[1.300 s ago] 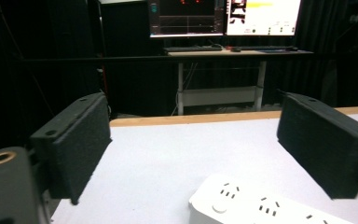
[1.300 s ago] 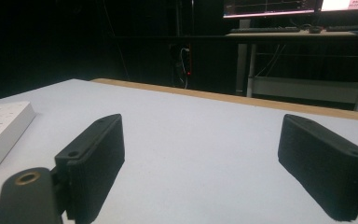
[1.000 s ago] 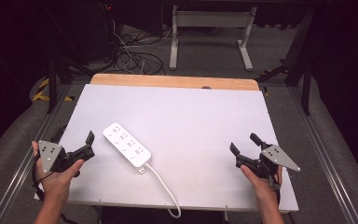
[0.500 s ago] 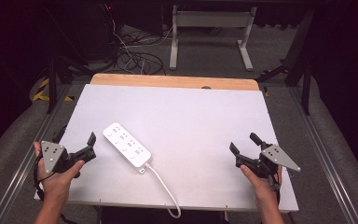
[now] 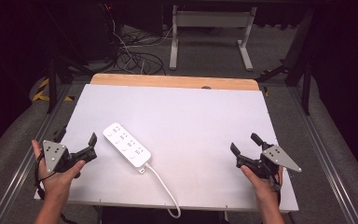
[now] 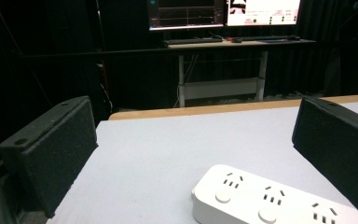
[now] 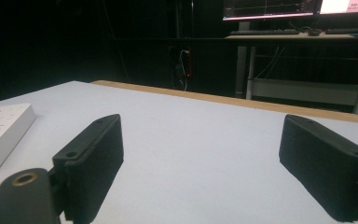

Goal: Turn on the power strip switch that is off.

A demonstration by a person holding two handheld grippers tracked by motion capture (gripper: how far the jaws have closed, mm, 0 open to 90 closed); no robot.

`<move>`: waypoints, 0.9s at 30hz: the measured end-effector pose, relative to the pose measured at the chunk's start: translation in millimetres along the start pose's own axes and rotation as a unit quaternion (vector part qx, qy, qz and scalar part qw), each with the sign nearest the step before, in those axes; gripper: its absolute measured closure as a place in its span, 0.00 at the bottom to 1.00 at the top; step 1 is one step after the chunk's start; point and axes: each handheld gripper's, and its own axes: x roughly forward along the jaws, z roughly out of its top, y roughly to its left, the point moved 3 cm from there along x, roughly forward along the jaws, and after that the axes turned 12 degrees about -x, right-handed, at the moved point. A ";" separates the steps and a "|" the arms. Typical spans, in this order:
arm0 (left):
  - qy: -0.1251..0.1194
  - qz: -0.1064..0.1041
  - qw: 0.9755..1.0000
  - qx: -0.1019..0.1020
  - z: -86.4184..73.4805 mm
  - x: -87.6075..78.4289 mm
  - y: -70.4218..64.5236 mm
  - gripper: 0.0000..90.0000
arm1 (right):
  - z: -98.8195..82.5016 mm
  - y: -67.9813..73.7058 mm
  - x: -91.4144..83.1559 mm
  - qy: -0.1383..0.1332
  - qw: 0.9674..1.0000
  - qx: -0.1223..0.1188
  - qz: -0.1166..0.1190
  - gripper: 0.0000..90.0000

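A white power strip [image 5: 127, 147] lies at an angle on the left half of the white table [image 5: 196, 112]. Its white cable [image 5: 164, 187] runs off the front edge. My left gripper [image 5: 77, 138] is open near the table's left edge, just left of the strip and apart from it. The left gripper view has the strip [image 6: 270, 201] low between the wide-apart jaws of the gripper [image 6: 191, 123], nearer the right one. At the front right, my right gripper [image 5: 244, 144] is open over bare table. In its own view, the right gripper [image 7: 205, 140] holds nothing, and the strip [image 7: 0, 128] lies far off to the left.
A wooden strip [image 5: 172, 81] borders the table's far edge. Behind it, cables [image 5: 135, 56] lie on the dark floor beside a desk frame [image 5: 209, 28]. Monitors [image 6: 223, 11] stand on that desk. Metal rails [image 5: 324, 154] run along both sides of the table.
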 end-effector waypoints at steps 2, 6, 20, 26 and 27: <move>0.002 0.001 1.000 0.001 -0.5 0.1 0.1 0.01 | 0.1 0.1 0.1 0.000 1.000 0.000 0.000 0.14; 0.002 0.001 1.000 0.000 -1.3 0.1 0.8 0.00 | 0.7 -0.5 0.6 -0.004 1.000 -0.001 -0.004 0.11; 0.000 0.003 1.000 0.003 -2.2 -0.6 1.9 0.01 | 1.1 -1.1 0.3 -0.006 1.000 0.004 -0.002 0.04; -0.002 0.003 1.000 0.001 -2.0 -1.1 2.8 0.01 | 0.8 -1.7 0.9 -0.007 1.000 0.005 0.000 0.02; -0.001 0.003 1.000 0.003 -2.4 -1.5 3.1 0.01 | 0.2 -1.8 1.4 -0.004 1.000 0.006 -0.001 0.02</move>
